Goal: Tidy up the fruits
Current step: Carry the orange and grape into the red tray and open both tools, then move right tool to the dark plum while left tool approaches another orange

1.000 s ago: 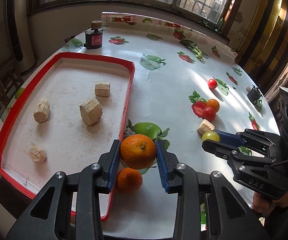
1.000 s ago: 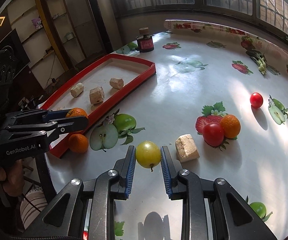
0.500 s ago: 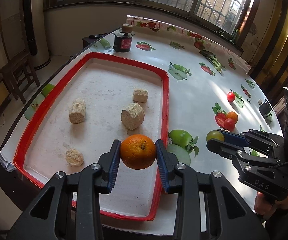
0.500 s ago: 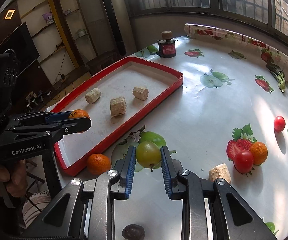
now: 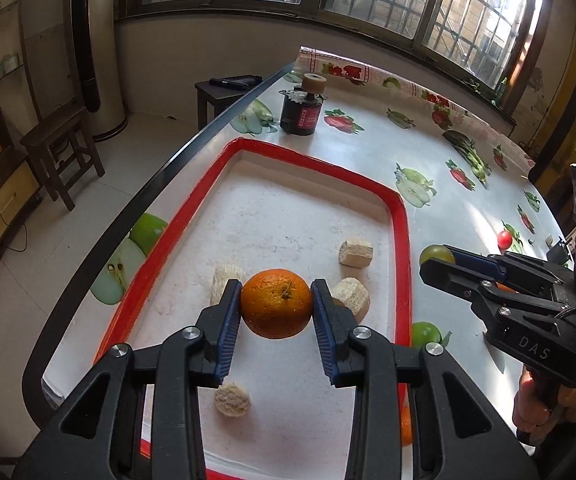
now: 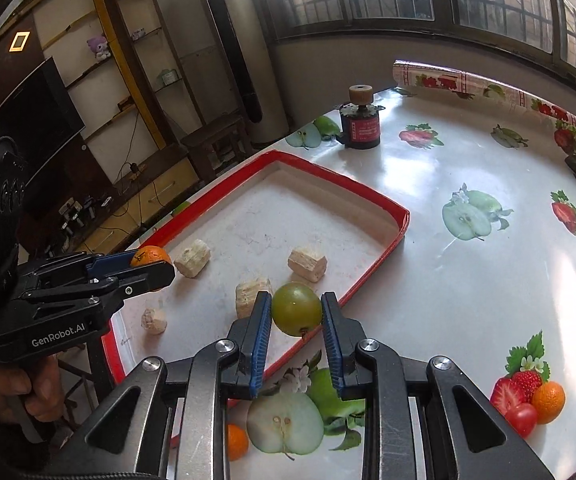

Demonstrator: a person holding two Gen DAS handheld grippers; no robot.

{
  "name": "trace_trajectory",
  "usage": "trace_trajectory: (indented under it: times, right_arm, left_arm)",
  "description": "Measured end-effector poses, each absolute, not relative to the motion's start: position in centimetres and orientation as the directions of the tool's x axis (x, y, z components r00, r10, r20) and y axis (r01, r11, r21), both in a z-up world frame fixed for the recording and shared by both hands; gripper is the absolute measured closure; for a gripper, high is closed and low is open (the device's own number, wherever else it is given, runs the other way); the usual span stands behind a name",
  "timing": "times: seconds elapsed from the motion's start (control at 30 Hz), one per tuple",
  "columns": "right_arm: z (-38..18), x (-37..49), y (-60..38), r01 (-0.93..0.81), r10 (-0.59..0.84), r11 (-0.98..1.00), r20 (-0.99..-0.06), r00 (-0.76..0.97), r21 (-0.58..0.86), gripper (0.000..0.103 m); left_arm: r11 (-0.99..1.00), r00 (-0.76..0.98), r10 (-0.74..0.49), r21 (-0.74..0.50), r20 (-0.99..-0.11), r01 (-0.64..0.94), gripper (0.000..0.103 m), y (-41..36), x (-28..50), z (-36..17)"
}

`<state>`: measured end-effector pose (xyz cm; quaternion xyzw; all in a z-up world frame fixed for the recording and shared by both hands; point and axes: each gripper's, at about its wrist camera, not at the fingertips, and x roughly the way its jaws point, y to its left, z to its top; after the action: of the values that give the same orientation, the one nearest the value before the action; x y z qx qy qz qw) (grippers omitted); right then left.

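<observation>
The tray (image 5: pixel 401 240), red-rimmed, lies near the table's (image 6: pixel 467 160) left edge with bare floor at its far end. Over it the left gripper (image 5: pixel 276 308) clamps an orange (image 5: pixel 276 303). Over the tray's right rim, the right gripper (image 6: pixel 295 312) clamps a green fruit (image 6: pixel 295 309).

Orange (image 5: pixel 276 303) and green fruit (image 6: pixel 296 308) held above red tray (image 5: pixel 403 240).
</observation>
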<state>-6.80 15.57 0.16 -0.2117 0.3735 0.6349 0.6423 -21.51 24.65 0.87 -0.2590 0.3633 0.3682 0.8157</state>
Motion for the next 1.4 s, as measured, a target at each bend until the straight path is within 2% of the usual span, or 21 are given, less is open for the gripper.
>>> trace_trajectory:
  times: [0.37,0.8,0.87,0.9,1.03,1.4]
  right_arm:
    - [-2.2,-4.4,23.1,-0.966,0.628,0.162,-0.776,-0.058,0.204,0.078]
    - [-5.2,-3.7,25.6,-0.967,0.57,0.158,-0.818,-0.076,0.199,0.076]
    - [-5.5,-3.6,25.7,-0.967,0.565,0.161,-0.822,-0.073,0.197,0.074]
    - [-5.5,-3.6,25.6,-0.967,0.565,0.159,-0.822,-0.075,0.197,0.069]
    - [-4.5,-3.7,24.6,-0.967,0.589,0.151,-0.805,-0.078,0.204,0.061]
    - [-0.7,-3.5,16.7,-0.967,0.652,0.155,-0.757,-0.052,0.2,0.057]
  left_arm:
    - [0.56,0.407,0.401,-0.131,-0.821,-0.818,0.07,29.9,-18.4,-1.2]
    - [0.541,0.349,0.355,-0.114,-0.867,-0.833,0.07,31.5,-17.3,-3.9]
    - [0.536,0.346,0.348,-0.118,-0.871,-0.836,0.07,31.6,-17.3,-3.8]
    - [0.536,0.343,0.348,-0.115,-0.872,-0.836,0.069,31.5,-17.3,-3.8]
    - [0.529,0.336,0.367,-0.103,-0.868,-0.843,0.061,31.0,-17.6,-3.2]
    - [0.582,0.426,0.407,-0.13,-0.808,-0.803,0.061,25.5,-19.0,0.8]
